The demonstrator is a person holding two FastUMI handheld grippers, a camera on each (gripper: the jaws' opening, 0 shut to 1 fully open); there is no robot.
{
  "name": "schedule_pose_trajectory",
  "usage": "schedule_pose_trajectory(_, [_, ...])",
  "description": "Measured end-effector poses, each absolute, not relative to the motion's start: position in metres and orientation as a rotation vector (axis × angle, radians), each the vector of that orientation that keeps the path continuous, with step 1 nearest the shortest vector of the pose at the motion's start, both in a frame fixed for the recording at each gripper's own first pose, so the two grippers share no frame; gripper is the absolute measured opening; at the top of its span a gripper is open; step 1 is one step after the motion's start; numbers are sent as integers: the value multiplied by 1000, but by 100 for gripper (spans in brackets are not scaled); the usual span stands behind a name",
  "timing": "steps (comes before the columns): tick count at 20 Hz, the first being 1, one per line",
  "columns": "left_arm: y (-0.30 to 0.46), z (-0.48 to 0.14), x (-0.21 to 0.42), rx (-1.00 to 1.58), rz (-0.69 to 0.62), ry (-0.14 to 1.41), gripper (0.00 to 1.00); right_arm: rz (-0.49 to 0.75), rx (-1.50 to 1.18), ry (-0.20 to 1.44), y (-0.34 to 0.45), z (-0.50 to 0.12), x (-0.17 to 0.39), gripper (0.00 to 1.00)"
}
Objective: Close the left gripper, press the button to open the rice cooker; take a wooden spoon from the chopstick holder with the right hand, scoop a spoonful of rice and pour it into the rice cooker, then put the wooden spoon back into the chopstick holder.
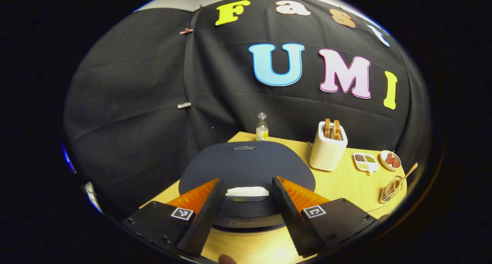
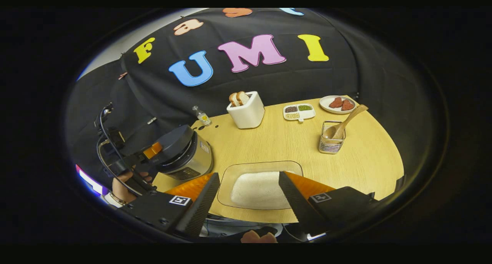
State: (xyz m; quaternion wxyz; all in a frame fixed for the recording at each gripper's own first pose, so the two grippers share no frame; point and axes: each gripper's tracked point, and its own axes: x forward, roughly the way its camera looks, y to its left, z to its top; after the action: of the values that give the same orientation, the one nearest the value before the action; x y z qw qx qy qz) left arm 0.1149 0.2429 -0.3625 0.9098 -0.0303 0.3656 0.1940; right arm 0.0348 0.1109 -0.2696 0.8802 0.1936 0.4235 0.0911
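Observation:
The rice cooker [image 1: 246, 166] has its dark lid down, and its white button [image 1: 246, 191] lies between my left gripper's [image 1: 248, 181] open fingers, just beyond the tips. In the right gripper view a hand [image 2: 127, 183] holds that left gripper [image 2: 152, 150] against the cooker [image 2: 186, 154]. My right gripper [image 2: 249, 175] is open over a clear tray of white rice [image 2: 258, 189], with nothing held. The wooden spoon [image 2: 346, 122] leans in the wire chopstick holder [image 2: 330, 143] at the right, apart from both grippers; in the left gripper view the spoon [image 1: 406, 175] and holder [image 1: 390, 189] appear far right.
On the round wooden table [image 2: 361, 164] stand a white toaster with bread [image 2: 246, 110], a small bottle [image 2: 201, 116], a divided dish of seasonings [image 2: 299, 111] and a plate with reddish pieces [image 2: 338, 103]. The booth's black cloth wall rises behind the table.

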Motion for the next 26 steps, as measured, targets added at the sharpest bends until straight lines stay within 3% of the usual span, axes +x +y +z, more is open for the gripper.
schedule_pose_trajectory(14, [236,-379,103,-74,376,740,88,196,419,891,121,-273,41,96])
schedule_pose_trajectory(18, [224,-365,94,-129,294,770,87,162,453,859,112,-264,52,96])
schedule_pose_trajectory(26, [176,-295,89,-175,132,667,90,116,450,796,98,-246,67,96])
